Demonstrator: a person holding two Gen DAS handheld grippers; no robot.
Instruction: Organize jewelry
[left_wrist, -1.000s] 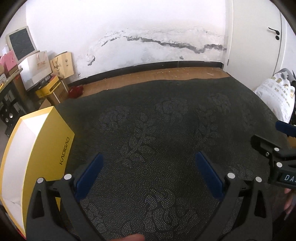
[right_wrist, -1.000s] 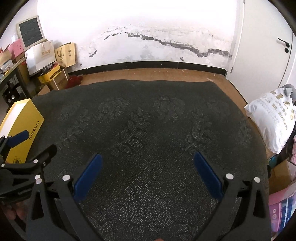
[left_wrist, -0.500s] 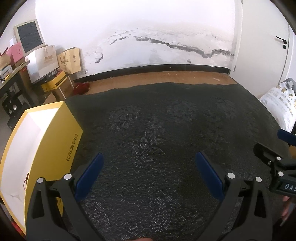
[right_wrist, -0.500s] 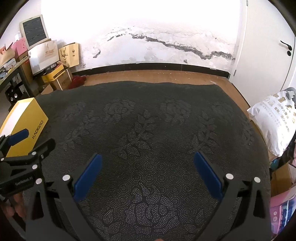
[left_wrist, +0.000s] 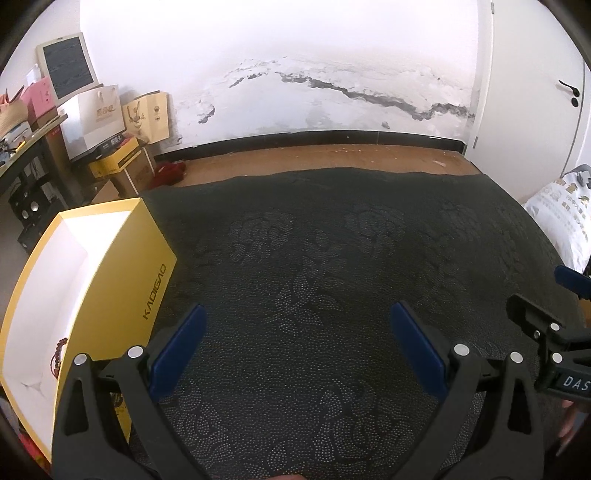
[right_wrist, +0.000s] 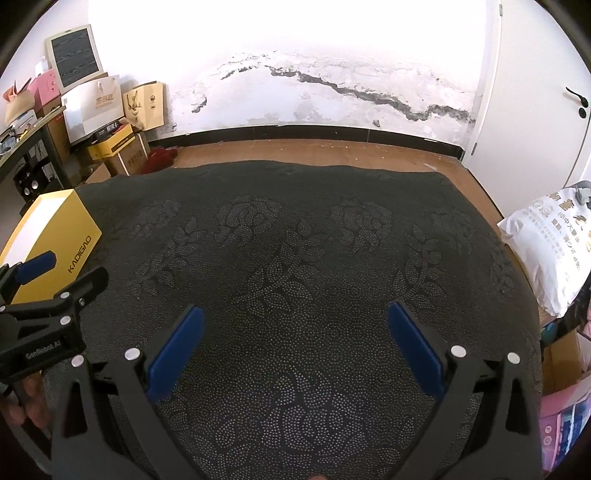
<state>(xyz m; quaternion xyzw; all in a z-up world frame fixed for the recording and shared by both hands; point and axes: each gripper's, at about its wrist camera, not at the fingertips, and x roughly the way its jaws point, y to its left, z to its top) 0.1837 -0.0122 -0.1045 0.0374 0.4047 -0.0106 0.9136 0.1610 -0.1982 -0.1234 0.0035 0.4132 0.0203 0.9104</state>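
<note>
A yellow open box (left_wrist: 122, 280) with a white inside stands at the left on the dark patterned cloth (left_wrist: 332, 266). A brown bead bracelet (left_wrist: 59, 349) lies inside it near the right wall. My left gripper (left_wrist: 299, 328) is open and empty above the cloth, right of the box. My right gripper (right_wrist: 295, 326) is open and empty over the cloth's middle. The box also shows in the right wrist view (right_wrist: 55, 236), with the left gripper (right_wrist: 48, 280) in front of it. The right gripper shows at the left wrist view's right edge (left_wrist: 546, 306).
Cardboard boxes and bags (left_wrist: 110, 122) stack against the wall at the far left by a dark shelf. A white sack (right_wrist: 546, 251) leans at the cloth's right edge. Wooden floor (left_wrist: 332, 158) lies beyond the cloth, with a white door (right_wrist: 543, 92) at the right.
Both grippers have tilted up and drawn back, so more of the wall shows. The box's inside with the bracelet has come into the left wrist view.
</note>
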